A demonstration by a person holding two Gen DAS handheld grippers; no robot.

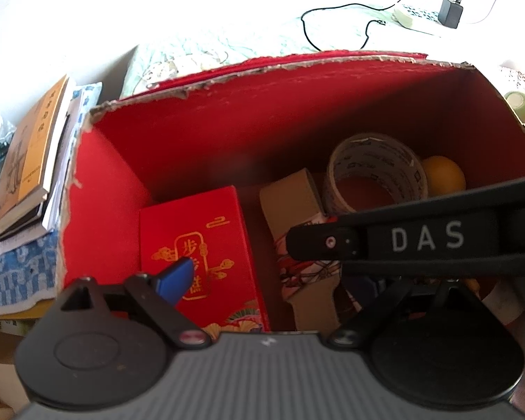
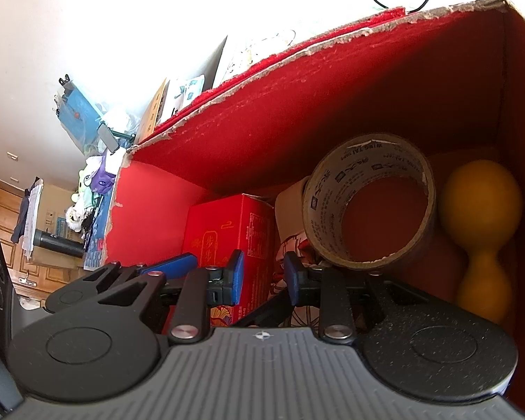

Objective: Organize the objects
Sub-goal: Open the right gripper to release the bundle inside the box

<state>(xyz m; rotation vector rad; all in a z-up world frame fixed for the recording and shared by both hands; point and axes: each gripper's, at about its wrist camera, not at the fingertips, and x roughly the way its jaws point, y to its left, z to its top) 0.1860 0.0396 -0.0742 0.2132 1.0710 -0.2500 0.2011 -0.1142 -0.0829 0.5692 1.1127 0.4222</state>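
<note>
A red cardboard box (image 1: 262,112) with torn edges holds a small red gift box (image 1: 199,245), a patterned tan carton (image 1: 297,245), a roll of tape (image 1: 374,171) and a yellow dumbbell-shaped object (image 1: 444,175). The same things show in the right wrist view: gift box (image 2: 224,231), carton (image 2: 287,206), tape roll (image 2: 371,206), yellow dumbbell (image 2: 483,231). My left gripper (image 1: 262,280) is open above the box; one blue pad (image 1: 175,280) shows, the other is hidden behind the right gripper's body. My right gripper (image 2: 262,276) is inside the box, open and empty, in front of the carton.
A stack of books (image 1: 28,164) lies left of the box on a blue patterned cloth (image 1: 17,273). A power strip with a black adapter (image 1: 449,12) and cable sits behind the box. Room clutter and wooden cabinets (image 2: 3,210) show at left.
</note>
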